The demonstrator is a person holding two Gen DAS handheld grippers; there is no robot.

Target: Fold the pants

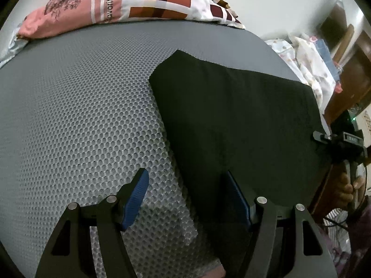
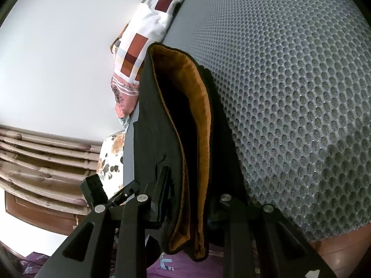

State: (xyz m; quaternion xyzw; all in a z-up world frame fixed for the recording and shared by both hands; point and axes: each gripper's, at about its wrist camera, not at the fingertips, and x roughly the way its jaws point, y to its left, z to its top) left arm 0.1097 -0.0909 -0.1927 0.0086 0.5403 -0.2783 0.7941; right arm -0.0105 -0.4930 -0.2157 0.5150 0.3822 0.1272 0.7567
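Note:
The black pants (image 1: 234, 120) lie folded on the grey mesh mattress (image 1: 81, 120), at its right side. My left gripper (image 1: 187, 197) is open; its right finger rests on the pants' near edge, its left finger is over bare mattress. My right gripper (image 1: 324, 137) shows at the pants' right edge. In the right wrist view my right gripper (image 2: 187, 199) is closed on the pants' waistband (image 2: 185, 125), whose orange-brown lining shows between the black layers.
A pink and checked pillow (image 1: 129, 2) lies at the head of the mattress, also in the right wrist view (image 2: 143, 39). Floral bedding (image 1: 303, 62) and wooden furniture (image 1: 354, 78) stand to the right. A white wall (image 2: 58, 58) is behind.

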